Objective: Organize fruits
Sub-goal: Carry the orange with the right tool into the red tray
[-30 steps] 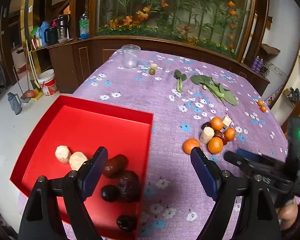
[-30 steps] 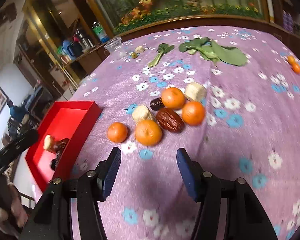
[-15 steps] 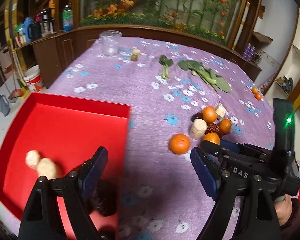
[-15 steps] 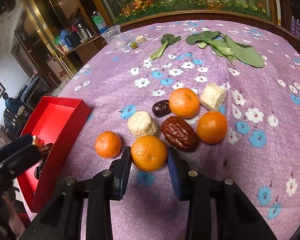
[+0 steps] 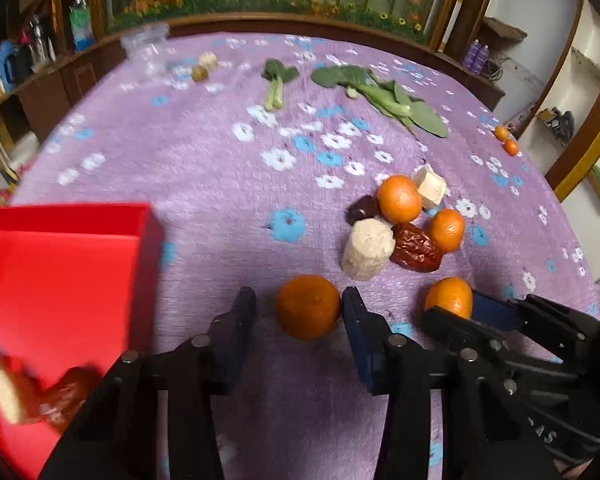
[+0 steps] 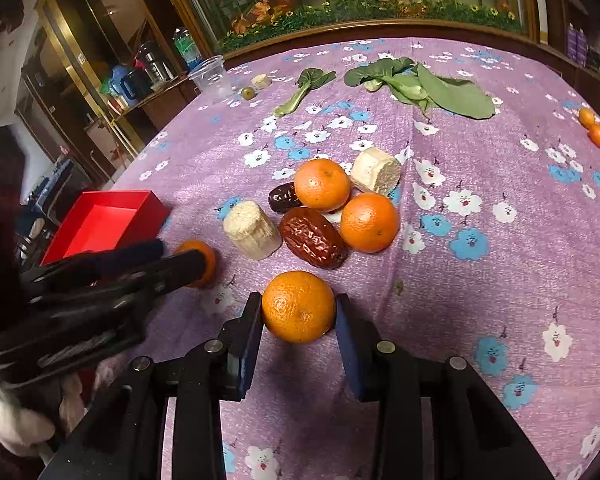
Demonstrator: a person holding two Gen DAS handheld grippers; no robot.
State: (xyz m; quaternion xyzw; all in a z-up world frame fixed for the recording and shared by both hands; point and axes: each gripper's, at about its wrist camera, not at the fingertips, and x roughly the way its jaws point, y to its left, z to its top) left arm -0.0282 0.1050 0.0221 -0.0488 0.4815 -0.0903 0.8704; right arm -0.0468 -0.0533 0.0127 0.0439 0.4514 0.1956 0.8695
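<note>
My left gripper (image 5: 298,304) has its fingers around an orange (image 5: 307,306) on the purple cloth; the right pad touches it and a small gap shows on the left. My right gripper (image 6: 298,314) is shut on a second orange (image 6: 298,306), both pads against it. Beyond lie two more oranges (image 6: 322,184) (image 6: 369,222), a red date (image 6: 313,237), a dark date (image 6: 283,197) and two pale chunks (image 6: 252,229) (image 6: 376,171). The red tray (image 5: 56,268) sits at the left with a date (image 5: 66,398) and a pale piece in it.
Green leaves (image 6: 420,86), a small bok choy (image 6: 302,90), a clear plastic cup (image 6: 212,79), a green olive-like fruit (image 6: 248,93) and a pale chunk (image 6: 260,80) lie at the far side. Two small oranges (image 6: 592,126) sit at the right table edge.
My left gripper moved right from over the tray to the lone orange and narrowed around it. My right gripper moved forward and closed on the nearest orange.
</note>
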